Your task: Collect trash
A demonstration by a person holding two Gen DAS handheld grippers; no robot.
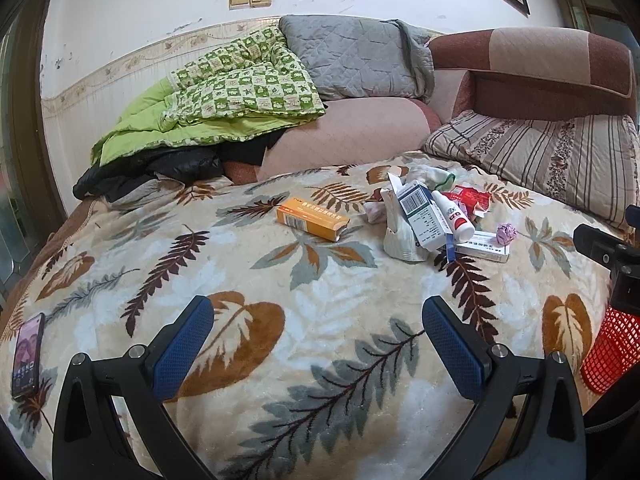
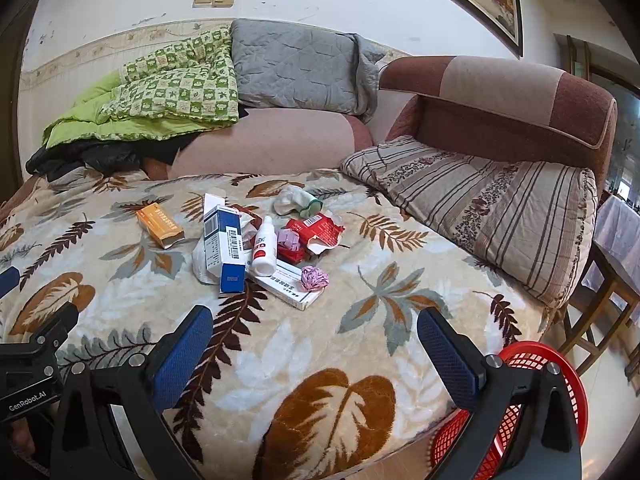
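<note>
Here: leaf-print blanket under trash pile; both tools spread, empty; red basket at edge.

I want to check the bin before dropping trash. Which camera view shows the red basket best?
The right wrist view: the red basket shows its round rim and mesh wall beside the bed, partly behind the right gripper. The left wrist view shows only a mesh patch at the right edge.

leaf-print blanket: plush, fuzzy cloth | orange box, blue-and-white box: smooth printed card | white bottle: glossy plastic | pink wad: crumpled paper | red basket at 4 o'clock: plastic mesh | finger pads: blue, textured rubbery | phone: glossy screen
</note>
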